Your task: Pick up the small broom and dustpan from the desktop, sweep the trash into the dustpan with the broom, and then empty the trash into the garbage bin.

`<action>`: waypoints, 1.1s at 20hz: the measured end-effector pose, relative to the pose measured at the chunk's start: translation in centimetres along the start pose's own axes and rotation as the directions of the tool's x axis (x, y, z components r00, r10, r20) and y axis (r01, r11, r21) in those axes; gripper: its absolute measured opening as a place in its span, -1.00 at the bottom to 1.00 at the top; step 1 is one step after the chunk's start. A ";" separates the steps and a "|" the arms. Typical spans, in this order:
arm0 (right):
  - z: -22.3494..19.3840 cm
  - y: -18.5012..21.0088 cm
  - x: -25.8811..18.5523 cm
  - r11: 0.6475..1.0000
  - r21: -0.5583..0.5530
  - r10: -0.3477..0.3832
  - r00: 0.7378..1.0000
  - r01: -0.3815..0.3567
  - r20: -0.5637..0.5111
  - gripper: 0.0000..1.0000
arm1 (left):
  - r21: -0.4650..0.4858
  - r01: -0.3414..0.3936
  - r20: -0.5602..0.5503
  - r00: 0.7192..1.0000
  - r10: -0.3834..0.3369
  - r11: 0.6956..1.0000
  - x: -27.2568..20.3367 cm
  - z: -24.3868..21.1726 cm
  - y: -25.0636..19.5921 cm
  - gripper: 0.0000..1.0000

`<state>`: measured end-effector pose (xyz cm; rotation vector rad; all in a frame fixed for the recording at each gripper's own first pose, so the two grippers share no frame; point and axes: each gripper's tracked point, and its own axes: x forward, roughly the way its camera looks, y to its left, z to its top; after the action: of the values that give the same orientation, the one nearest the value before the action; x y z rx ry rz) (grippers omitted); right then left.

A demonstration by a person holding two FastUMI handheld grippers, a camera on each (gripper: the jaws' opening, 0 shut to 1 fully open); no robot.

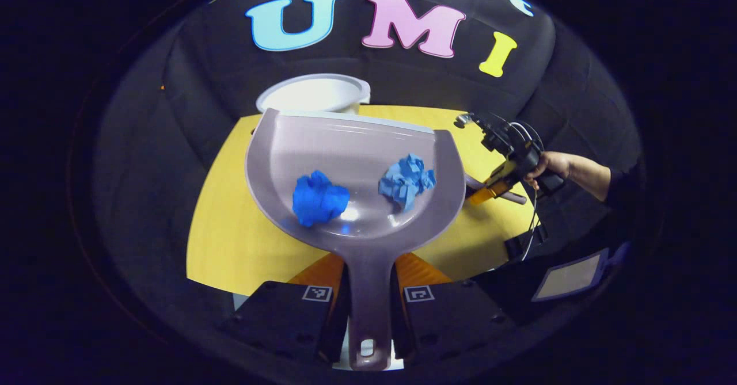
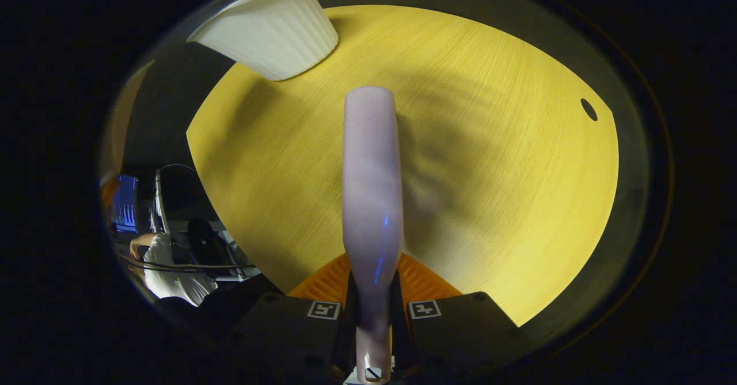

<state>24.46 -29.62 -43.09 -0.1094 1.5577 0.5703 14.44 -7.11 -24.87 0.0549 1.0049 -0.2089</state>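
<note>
The left gripper (image 1: 368, 301) pinched the dustpan (image 1: 351, 172) handle, holding it level so two blue wads (image 1: 319, 198) stayed in, near the garbage bin (image 1: 314, 92) at the desk (image 1: 230, 247)'s far edge, while the right gripper (image 2: 373, 310) pinched the broom (image 2: 371, 183).

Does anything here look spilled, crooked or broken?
Nothing stands out. Both blue paper wads lie inside the grey dustpan, held level by its handle in the left gripper. The right gripper grips the broom handle, and the white bin stands upright.
</note>
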 end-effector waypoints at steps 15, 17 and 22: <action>-0.2 1.9 0.5 0.986 0.143 0.071 0.994 -0.083 0.087 -0.43 | 0.571 -0.374 -0.094 0.855 0.510 0.731 5.0 22.4 17.7 -0.41; 0.0 2.8 0.4 0.976 0.193 0.078 0.991 -0.098 0.108 -0.43 | 0.734 -0.332 -0.109 0.803 0.586 0.592 5.3 23.4 18.2 -0.42; -0.5 3.0 0.9 0.969 0.226 0.075 0.988 -0.104 0.133 -0.43 | 0.905 -0.265 -0.024 0.750 0.661 0.333 3.2 24.8 16.6 -0.41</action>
<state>22.72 -27.03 -43.09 0.1723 1.5027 0.4529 40.05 5.13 -15.06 1.4194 1.1464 -0.1352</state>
